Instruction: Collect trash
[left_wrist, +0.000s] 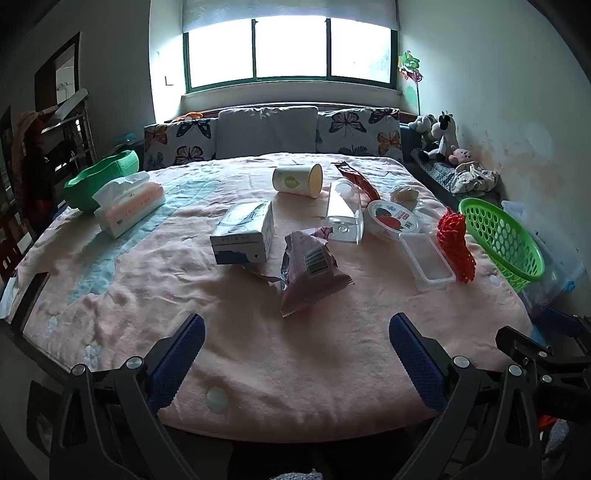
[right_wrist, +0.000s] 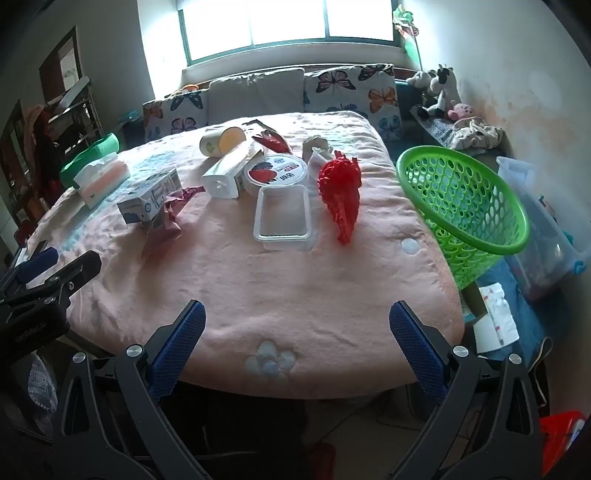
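Observation:
Trash lies on a pink blanket over a bed (left_wrist: 258, 354): a milk carton (left_wrist: 243, 234), a purple snack bag (left_wrist: 308, 269), a paper cup on its side (left_wrist: 297, 180), a clear box (left_wrist: 343, 214), a round lidded tub (left_wrist: 393, 219), a clear plastic tray (right_wrist: 282, 216), and a red foam net (right_wrist: 341, 194). A green basket (right_wrist: 461, 214) tilts at the bed's right edge. My left gripper (left_wrist: 297, 345) is open above the near edge, short of the snack bag. My right gripper (right_wrist: 297, 338) is open too, nothing between its fingers, well short of the tray.
A tissue pack (left_wrist: 129, 205) and a green bowl-like container (left_wrist: 101, 177) sit at the left of the bed. Butterfly cushions (left_wrist: 271, 134) line the head under a window. Stuffed toys (left_wrist: 439, 136) and a clear storage bin (right_wrist: 543, 236) stand along the right wall.

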